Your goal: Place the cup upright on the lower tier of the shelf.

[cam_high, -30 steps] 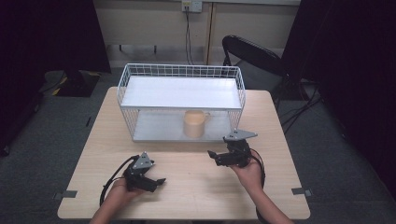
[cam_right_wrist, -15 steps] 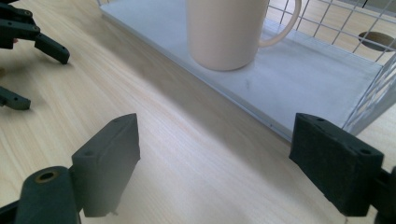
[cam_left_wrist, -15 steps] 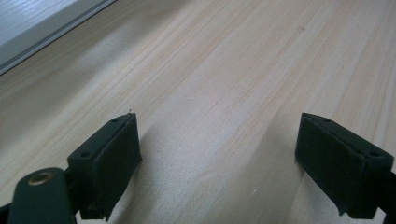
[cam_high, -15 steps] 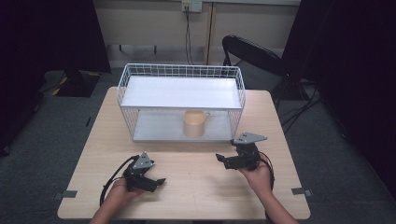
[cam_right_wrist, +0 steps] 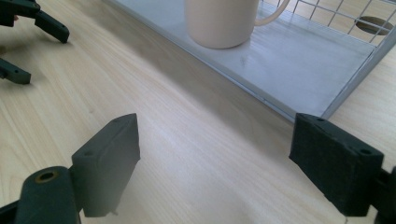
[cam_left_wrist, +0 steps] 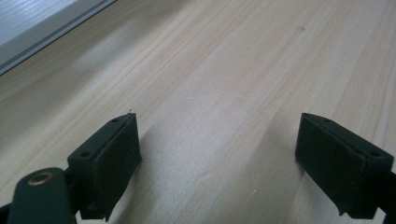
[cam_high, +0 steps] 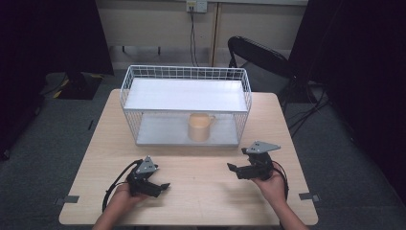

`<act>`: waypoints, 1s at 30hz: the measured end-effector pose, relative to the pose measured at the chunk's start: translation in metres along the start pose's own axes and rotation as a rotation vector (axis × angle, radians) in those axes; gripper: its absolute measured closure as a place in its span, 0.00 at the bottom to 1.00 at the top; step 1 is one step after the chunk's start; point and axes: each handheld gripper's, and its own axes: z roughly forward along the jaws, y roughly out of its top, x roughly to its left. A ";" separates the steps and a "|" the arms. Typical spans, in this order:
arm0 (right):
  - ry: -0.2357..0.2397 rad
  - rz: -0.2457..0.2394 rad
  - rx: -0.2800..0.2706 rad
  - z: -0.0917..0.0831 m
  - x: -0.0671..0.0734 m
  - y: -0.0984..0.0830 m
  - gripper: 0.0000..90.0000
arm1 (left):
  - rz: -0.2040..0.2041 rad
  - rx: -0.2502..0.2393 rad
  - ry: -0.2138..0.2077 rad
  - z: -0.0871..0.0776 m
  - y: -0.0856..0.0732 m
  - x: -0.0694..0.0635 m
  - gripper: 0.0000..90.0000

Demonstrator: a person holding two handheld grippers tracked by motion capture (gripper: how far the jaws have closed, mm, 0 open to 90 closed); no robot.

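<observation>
Since the earlier frames, the right gripper [cam_high: 239, 170] has drawn back toward lower right, fingers apart and empty. Beige ceramic mug [cam_high: 199, 126] stands on the lower shelf of the white wire rack [cam_high: 129, 81], seemingly placed. Left gripper [cam_high: 160, 187] rests open on the wooden surface [cam_high: 201, 191].

My left gripper [cam_high: 146, 178] is black, topped by a grey three-cornered plate, with a black cable looping off its back. My right gripper [cam_high: 250, 165] matches it, plate and cable alike. Up close, each has two blocky black jaws with flat pads, small screw holes in them, and a brass-ringed hole low on the left.
</observation>
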 end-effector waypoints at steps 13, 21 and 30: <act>-0.014 -0.009 0.024 -0.009 -0.007 -0.027 0.17 | 0.000 0.000 0.000 0.000 0.000 0.000 0.15; -0.010 -0.011 0.044 -0.012 -0.008 -0.044 0.17 | 0.000 0.000 0.000 0.000 0.000 0.000 0.15; -0.013 -0.018 0.059 -0.014 -0.010 -0.057 0.17 | 0.000 0.000 0.000 0.000 0.000 0.000 0.15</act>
